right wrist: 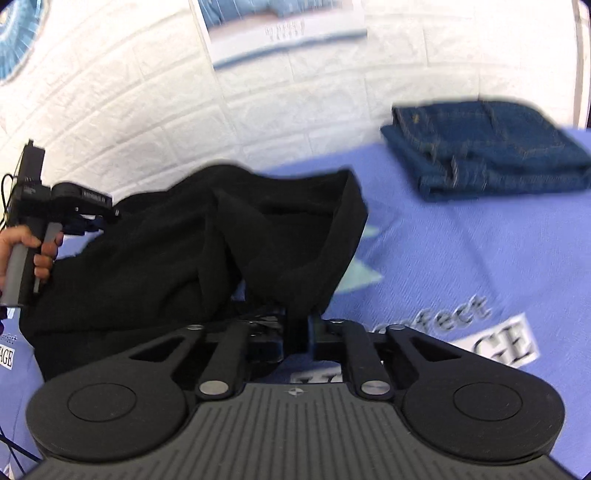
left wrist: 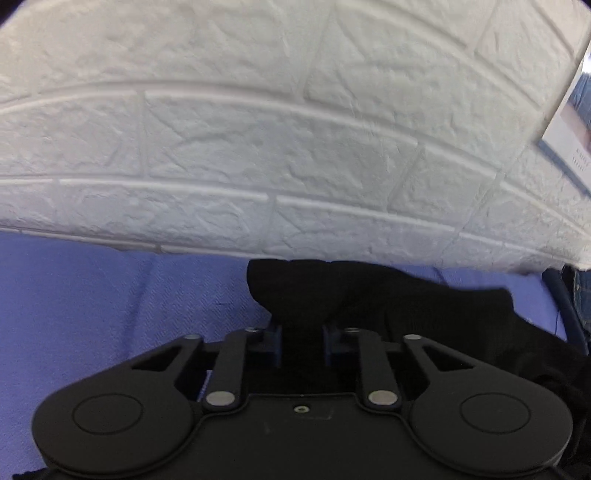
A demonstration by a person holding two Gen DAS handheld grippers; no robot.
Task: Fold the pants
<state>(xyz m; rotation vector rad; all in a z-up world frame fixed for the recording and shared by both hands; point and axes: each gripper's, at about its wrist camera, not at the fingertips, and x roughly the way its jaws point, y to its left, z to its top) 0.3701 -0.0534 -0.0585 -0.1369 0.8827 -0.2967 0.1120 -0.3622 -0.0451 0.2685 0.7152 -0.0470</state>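
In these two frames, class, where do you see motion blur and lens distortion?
Left wrist view: the white brick wall bows into curves from the fisheye; its right edge smears. Right wrist view: the folded jeans, the printed lettering on the blue cover and the poster are streaked; the black pants show little detail.

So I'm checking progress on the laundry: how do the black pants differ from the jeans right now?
The black pants are bunched and lifted, pinched by the left gripper and the right gripper; the jeans lie folded in a neat stack, untouched. The pants are plain black; the jeans are blue denim with visible stitching. Both are over the same purple cloth.
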